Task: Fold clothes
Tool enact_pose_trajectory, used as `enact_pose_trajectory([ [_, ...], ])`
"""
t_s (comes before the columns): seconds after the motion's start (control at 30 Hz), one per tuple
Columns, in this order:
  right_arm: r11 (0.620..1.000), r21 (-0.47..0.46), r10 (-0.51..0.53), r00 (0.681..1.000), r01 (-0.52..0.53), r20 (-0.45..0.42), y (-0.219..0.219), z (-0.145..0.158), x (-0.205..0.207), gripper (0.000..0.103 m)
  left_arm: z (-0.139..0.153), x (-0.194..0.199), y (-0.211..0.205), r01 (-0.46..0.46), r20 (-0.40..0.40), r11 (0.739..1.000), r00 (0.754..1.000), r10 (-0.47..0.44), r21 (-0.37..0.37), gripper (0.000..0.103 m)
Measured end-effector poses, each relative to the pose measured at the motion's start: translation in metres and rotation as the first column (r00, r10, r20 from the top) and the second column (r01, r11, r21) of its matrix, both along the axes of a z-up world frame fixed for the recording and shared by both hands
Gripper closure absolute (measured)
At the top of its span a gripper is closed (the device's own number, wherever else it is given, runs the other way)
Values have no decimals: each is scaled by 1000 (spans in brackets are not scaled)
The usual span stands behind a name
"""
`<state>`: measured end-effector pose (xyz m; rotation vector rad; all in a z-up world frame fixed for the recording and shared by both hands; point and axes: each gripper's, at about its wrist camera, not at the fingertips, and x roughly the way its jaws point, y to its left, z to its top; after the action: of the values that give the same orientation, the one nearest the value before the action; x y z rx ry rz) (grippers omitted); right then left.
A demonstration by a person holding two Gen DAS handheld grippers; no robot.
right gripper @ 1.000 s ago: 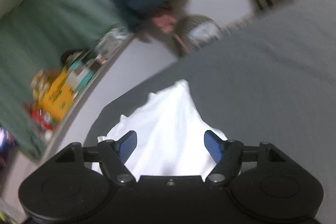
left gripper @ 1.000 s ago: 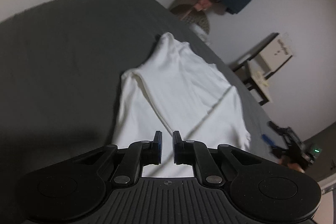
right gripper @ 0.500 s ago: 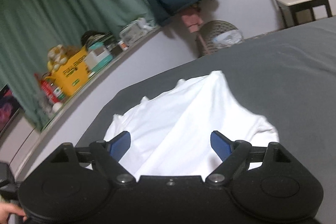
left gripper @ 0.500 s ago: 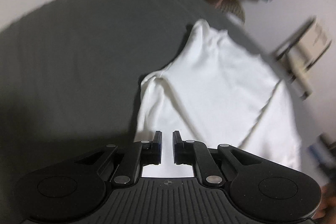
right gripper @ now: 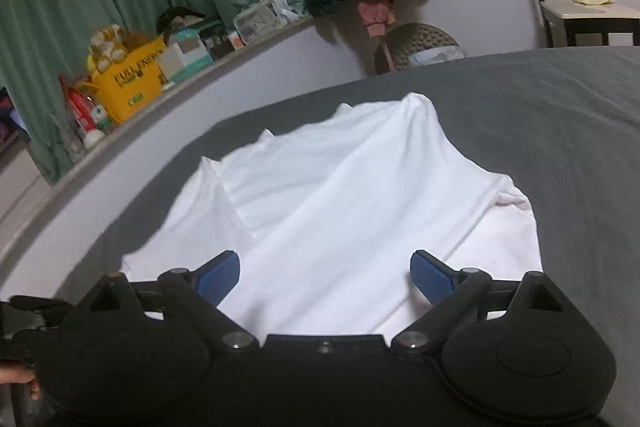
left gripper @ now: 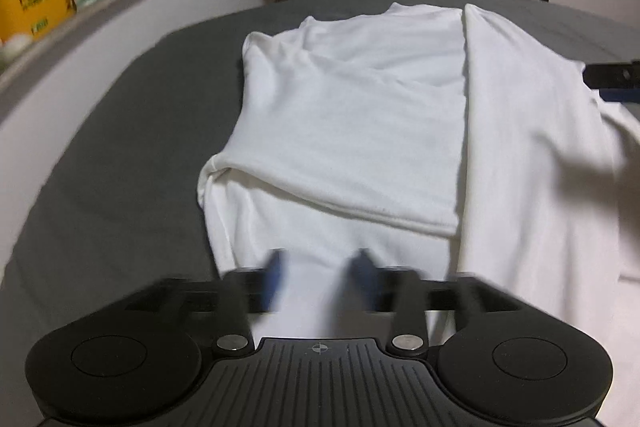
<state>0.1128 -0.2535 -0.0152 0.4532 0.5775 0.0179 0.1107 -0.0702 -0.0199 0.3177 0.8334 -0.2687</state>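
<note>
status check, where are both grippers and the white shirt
Left gripper jaws just opening, nothing held. Right gripper jaws just opening wide, empty. White shirt partly folded, flat on grey bed. Nothing on it in the way.

Plain white garment (left gripper: 360,115), grey bedsheet (left gripper: 140,131), seemingly blue-padded tongs (left gripper: 318,273)

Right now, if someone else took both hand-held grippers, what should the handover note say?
Left hand-held gripper: jaws have just been opening, over the near edge of the white shirt, gripping nothing.
Right hand-held gripper: jaws have just been opening too, wide and empty over the shirt.
Shirt lies on the grey bed, both sides folded in over the middle.
Left to do: fold it across its length and tidy.
</note>
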Motion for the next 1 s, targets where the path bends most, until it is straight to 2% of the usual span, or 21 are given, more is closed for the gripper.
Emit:
enact_pose_trajectory([
  [0.07, 1000, 2, -3, 1000, 3, -14, 1, -3, 0, 9, 2, -3, 6, -14, 0, 1000, 1000, 14, -22, 41],
  [0.17, 1000, 7, -1, 1000, 1, -20, 2, -4, -1, 8, 3, -5, 11, -36, -12, 999, 999, 36, -35, 26],
  [0.23, 1000, 3, 5, 1000, -5, -16, 4, -3, -2, 6, 0, -7, 12, -57, -22, 998, 998, 56, -30, 0],
  [0.3, 1000, 1, 11, 1000, -11, -13, 5, -2, -2, 5, -10, -5, 13, -70, -65, 996, 996, 66, -61, 0],
  [0.37, 1000, 4, 15, 1000, -15, -15, 5, -2, -3, 5, -12, -6, 15, -96, -65, 992, 994, 91, -82, 0],
  [0.43, 1000, 8, 19, 1000, -19, -18, 6, -3, -3, 5, -12, -5, 13, -102, -73, 992, 993, 97, -77, 0],
  [0.63, 1000, 13, 28, 999, -28, -26, 8, -3, -3, 4, -14, 10, 13, -119, -171, 989, 980, 103, -88, 0],
  [1.0, 999, 29, 39, 998, -38, -40, 11, -6, -4, 4, -17, 17, 6, -117, -199, 991, 975, 103, -64, 0],
])
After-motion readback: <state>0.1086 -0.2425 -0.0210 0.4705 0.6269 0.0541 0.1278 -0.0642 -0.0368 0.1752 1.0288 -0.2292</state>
